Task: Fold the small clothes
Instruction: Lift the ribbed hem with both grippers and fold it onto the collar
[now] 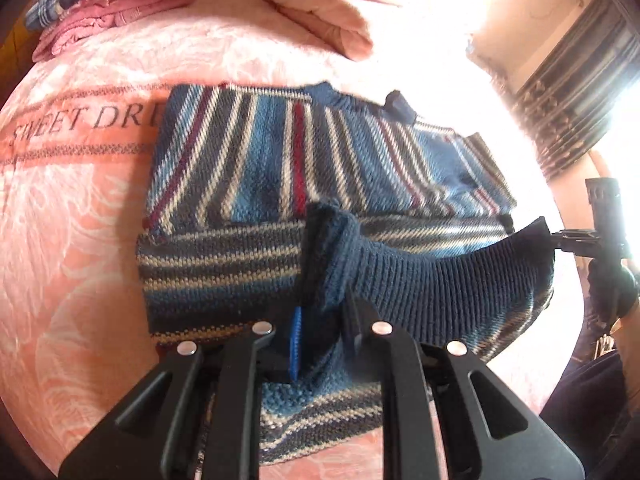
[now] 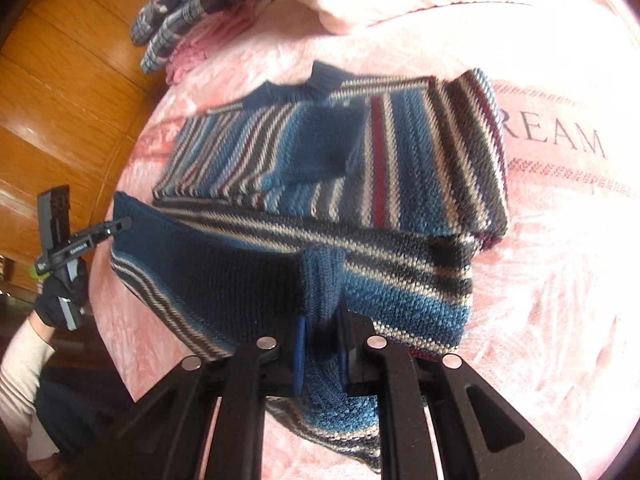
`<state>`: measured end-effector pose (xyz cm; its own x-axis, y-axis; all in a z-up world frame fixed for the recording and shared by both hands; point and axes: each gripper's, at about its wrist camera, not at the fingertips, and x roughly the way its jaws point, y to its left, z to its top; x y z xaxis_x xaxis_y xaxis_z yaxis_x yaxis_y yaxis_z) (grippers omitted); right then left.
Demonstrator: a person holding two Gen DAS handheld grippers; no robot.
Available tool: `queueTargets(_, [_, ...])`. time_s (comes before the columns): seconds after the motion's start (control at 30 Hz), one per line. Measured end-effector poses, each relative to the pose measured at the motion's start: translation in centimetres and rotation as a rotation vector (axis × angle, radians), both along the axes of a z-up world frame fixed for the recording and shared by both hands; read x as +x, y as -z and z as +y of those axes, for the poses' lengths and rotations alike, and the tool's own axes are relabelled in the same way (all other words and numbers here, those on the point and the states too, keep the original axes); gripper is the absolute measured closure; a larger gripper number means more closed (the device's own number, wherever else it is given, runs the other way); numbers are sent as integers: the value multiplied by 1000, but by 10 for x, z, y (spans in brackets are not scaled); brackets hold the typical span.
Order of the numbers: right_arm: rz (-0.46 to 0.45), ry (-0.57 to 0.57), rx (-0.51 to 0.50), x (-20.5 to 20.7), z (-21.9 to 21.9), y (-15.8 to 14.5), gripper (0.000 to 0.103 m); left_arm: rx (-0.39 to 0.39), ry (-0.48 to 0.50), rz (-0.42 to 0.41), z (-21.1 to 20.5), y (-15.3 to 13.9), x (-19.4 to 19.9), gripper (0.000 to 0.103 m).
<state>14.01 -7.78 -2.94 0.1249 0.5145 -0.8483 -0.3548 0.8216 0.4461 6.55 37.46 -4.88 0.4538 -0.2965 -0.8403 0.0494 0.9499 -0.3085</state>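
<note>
Left gripper fingers clamped on the navy ribbed hem of the striped sweater; blue finger pad pressed into a bunched fold of knit. Right gripper fingers likewise clamped on the same hem band, further along it; in the left wrist view its tip shows at the hem's far corner.

Hem is lifted off the bed and stretched between the two grips, sagging a little in the middle. Rest of the sweater lies flat on the pink bedspread beyond the hem, sleeves already folded in across the body, collar at the end furthest from the hem.

Handling: thick soft knit, no stiffness, moderately heavy for its size, stretchy at the rib. Not slippery, pads bite well. Best hold is at the hem corners, not mid-band, so the edge stays straight when carried over. Likely step: bring the hem up toward the collar to halve the body.

Beyond the collar: stack of folded clothes and pink pillow. A gloved hand holds the left gripper, beside the hem.
</note>
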Motion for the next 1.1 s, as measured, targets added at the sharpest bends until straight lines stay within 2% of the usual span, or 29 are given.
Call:
queueTargets(0.1, [-46, 59, 65, 14, -12, -28, 91, -23, -34, -79, 1, -27, 9, 89])
queueTargets(0.23, [-123, 69, 62, 42, -4, -58, 91, -20, -47, -160, -2, -51, 34, 89])
queueTargets(0.43, [-140, 141, 33, 102, 2, -61, 91, 0, -116, -187, 3, -52, 90, 89])
queueTargets(0.57, [-122, 181, 28, 139, 13, -46, 91, 31, -148, -178, 6, -40, 122, 88])
queueTargets(0.73, [-97, 204, -17, 171, 22, -17, 91, 67, -187, -126, 10, -10, 147, 87])
queueTargets(0.9, [-53, 235, -52, 188, 23, 16, 91, 91, -233, -78, 19, 24, 160, 85])
queueTargets(1.03, [-29, 253, -85, 195, 24, 41, 91, 131, -286, -23, 27, 49, 166, 77])
queueTargets(1.1, [-21, 261, -111, 198, 26, 54, 89, 145, -312, 4, 33, 61, 165, 78])
